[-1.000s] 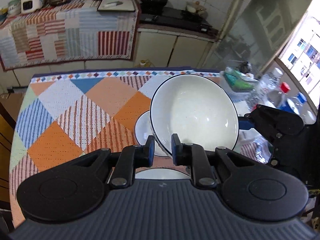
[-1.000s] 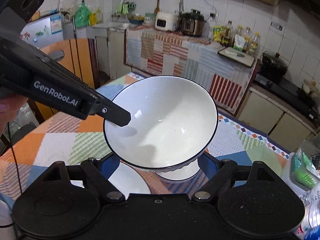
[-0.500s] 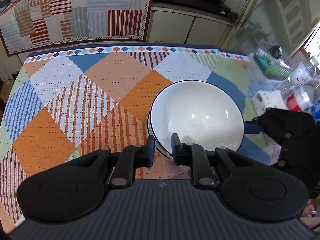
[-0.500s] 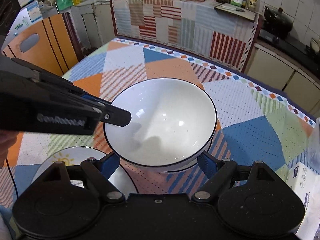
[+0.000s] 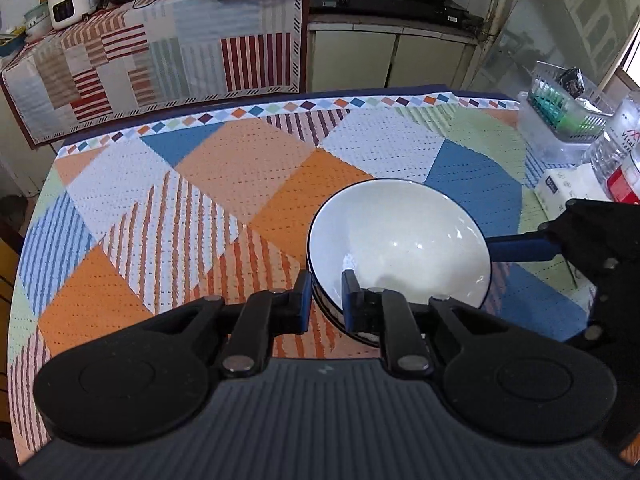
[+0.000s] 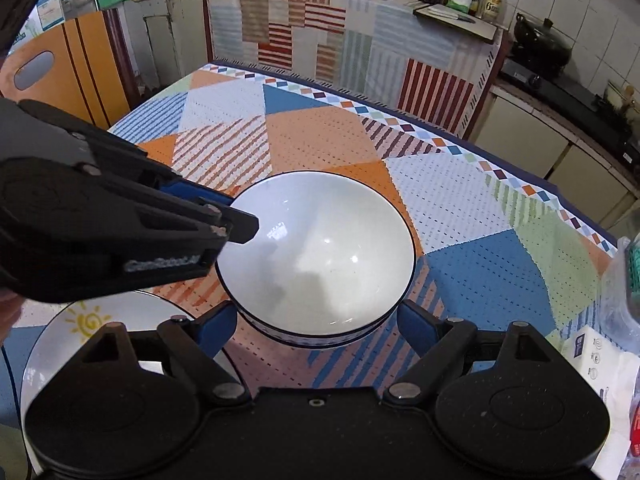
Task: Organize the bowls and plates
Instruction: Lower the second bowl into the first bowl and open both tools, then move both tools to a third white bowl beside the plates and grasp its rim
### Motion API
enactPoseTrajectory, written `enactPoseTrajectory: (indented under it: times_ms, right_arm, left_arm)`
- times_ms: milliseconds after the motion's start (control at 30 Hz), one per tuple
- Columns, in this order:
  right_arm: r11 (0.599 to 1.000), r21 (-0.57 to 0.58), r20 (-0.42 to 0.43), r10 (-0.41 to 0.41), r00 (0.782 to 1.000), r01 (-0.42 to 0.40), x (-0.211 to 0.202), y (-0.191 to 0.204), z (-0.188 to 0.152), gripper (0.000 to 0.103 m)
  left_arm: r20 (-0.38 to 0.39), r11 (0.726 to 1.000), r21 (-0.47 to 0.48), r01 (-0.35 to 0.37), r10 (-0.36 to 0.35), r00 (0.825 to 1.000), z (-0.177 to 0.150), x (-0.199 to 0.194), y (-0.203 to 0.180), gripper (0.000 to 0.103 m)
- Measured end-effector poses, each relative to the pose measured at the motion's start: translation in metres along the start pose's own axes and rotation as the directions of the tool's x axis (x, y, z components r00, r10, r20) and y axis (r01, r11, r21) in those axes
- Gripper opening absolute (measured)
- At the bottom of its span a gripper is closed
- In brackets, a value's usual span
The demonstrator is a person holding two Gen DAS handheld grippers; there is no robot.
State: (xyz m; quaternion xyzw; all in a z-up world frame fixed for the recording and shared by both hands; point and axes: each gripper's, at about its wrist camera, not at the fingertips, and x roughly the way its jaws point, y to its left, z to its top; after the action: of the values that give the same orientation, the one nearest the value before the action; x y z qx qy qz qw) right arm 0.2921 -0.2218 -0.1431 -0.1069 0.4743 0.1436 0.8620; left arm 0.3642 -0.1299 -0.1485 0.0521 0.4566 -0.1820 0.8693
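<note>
We note the left gripper [image 5: 325, 294] jaws clenched on the near rim of the white bowl [image 5: 400, 244], one inside, one outside. Right gripper [image 6: 316, 326] jaws spread wide, flanking the bowl's base. It sits nested on another bowl [image 6: 316, 334] on the worktop [image 5: 240, 168].

Lower bowl [image 6: 320, 334] mostly hidden under the top bowl [image 6: 316, 248], only a rim sliver shows; sun-print plate [image 6: 100, 332] half covered by both gripper bodies; left gripper [image 5: 326, 294] hides the near rim; tissue pack [image 6: 596, 360] and bottles [image 5: 624, 160] cut off at frame edge.
</note>
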Motion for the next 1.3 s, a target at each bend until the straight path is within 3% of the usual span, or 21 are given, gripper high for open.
enactPoseTrajectory:
  times_ms: [233, 433, 800, 1100, 1300]
  right_arm:
    - [0.995, 0.089, 0.054, 0.03, 0.998, -0.034, -0.017, -0.003, -0.008, 0.09]
    - [0.993, 0.107, 0.103, 0.041, 0.994, -0.052, -0.055, 0.006, -0.023, 0.09]
    - [0.982, 0.186, 0.185, -0.007, 0.983, -0.028, -0.134, 0.034, -0.067, 0.09]
    - [0.996, 0.063, 0.235, 0.045, 0.971, -0.061, -0.203, 0.055, -0.103, 0.09]
    - [0.995, 0.011, 0.244, 0.095, 0.965, -0.1, -0.235, 0.058, -0.136, 0.09]
  left_arm:
    - [0.003, 0.996, -0.079, 0.043, -0.043, 0.999, -0.002, -0.017, 0.012, 0.018]
    - [0.01, 0.996, -0.047, 0.08, -0.08, 0.997, -0.006, -0.055, 0.01, 0.02]
    - [-0.06, 0.991, 0.029, 0.13, -0.129, 0.99, -0.039, -0.138, 0.002, 0.024]
    - [-0.001, 0.996, -0.036, 0.087, -0.087, 0.996, -0.083, -0.217, -0.023, 0.027]
    - [-0.011, 0.996, 0.003, 0.087, -0.087, 0.996, -0.117, -0.251, -0.05, 0.029]
